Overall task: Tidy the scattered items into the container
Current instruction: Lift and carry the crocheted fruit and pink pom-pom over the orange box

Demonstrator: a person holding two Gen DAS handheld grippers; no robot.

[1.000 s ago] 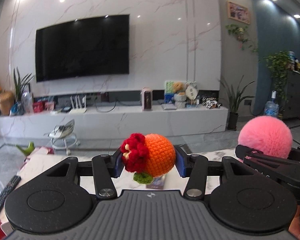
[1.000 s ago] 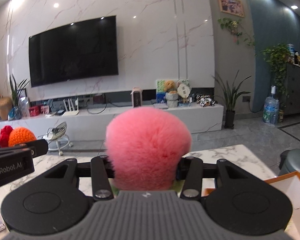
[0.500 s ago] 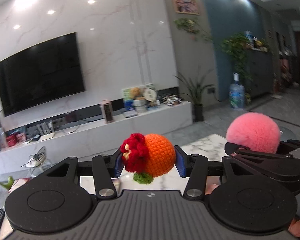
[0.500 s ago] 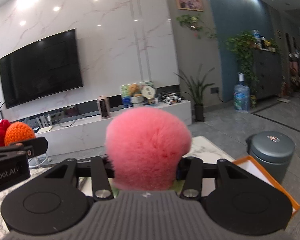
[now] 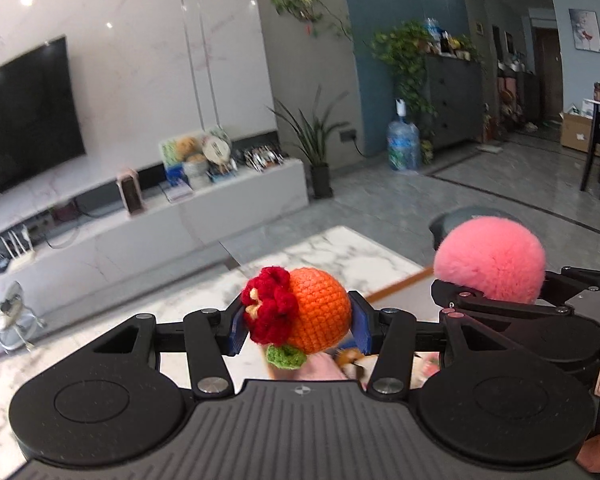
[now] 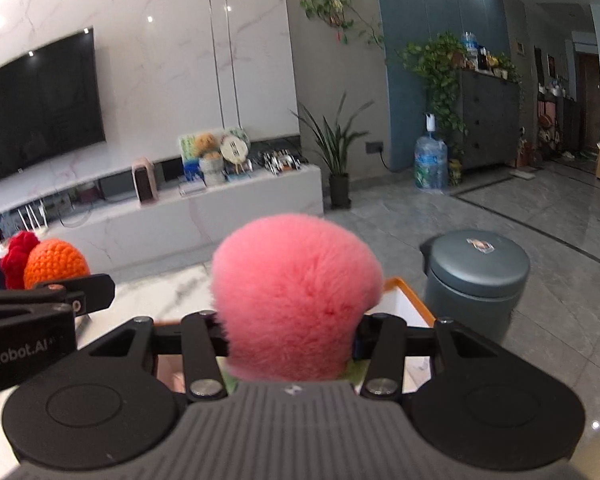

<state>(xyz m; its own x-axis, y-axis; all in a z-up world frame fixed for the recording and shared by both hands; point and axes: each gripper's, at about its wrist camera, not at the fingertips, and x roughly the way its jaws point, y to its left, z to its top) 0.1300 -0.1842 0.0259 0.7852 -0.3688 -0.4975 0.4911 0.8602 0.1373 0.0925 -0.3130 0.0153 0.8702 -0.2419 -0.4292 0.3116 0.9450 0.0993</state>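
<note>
My left gripper [image 5: 298,330] is shut on an orange crocheted ball [image 5: 320,312] with a red flower and green leaf, held above the marble table [image 5: 332,256]. My right gripper [image 6: 290,344] is shut on a fluffy pink pompom [image 6: 296,300]; it shows at the right of the left wrist view [image 5: 492,264]. The orange ball shows at the left of the right wrist view [image 6: 54,262]. A white container with an orange rim [image 6: 404,300] lies just beyond and below the right gripper; its rim also shows in the left wrist view [image 5: 400,284].
A grey lidded bin [image 6: 476,276] stands on the floor right of the table. A white TV bench [image 6: 204,216] with clutter runs along the far wall. Small items [image 5: 352,358] lie under the left gripper, blurred.
Both grippers have swung to the right with their toys still held. The orange-rimmed container and grey bin have come further into view under the right gripper.
</note>
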